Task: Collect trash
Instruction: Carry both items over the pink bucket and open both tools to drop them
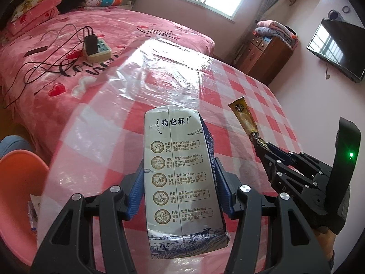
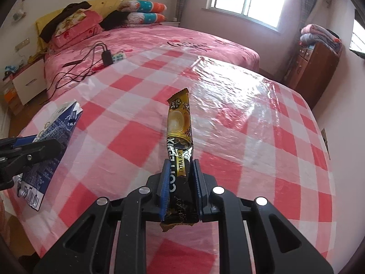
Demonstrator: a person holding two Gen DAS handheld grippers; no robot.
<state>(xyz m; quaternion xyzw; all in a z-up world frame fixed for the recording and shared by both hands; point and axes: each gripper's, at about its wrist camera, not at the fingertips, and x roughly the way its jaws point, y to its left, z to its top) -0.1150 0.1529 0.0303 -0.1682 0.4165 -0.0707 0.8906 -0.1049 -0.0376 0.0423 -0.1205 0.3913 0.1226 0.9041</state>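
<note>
My left gripper (image 1: 179, 171) is shut on a white and blue milk carton (image 1: 180, 182), held upright above the checked table (image 1: 251, 96). The carton also shows at the left of the right wrist view (image 2: 57, 132), with the left gripper (image 2: 29, 155) clamped on it. My right gripper (image 2: 180, 166) is shut on a gold and black coffee-mix sachet (image 2: 180, 132), which sticks up and forward from the jaws. In the left wrist view the right gripper (image 1: 262, 146) holds the sachet (image 1: 244, 118) to the right of the carton, above the table.
The table has a red and white checked cloth under clear plastic (image 2: 228, 114). An orange basin (image 1: 18, 182) sits low at the left. Behind is a pink bed (image 1: 68, 45) with a power strip (image 1: 97, 48) and cables. A wooden cabinet (image 1: 269, 52) and TV (image 1: 337, 48) stand right.
</note>
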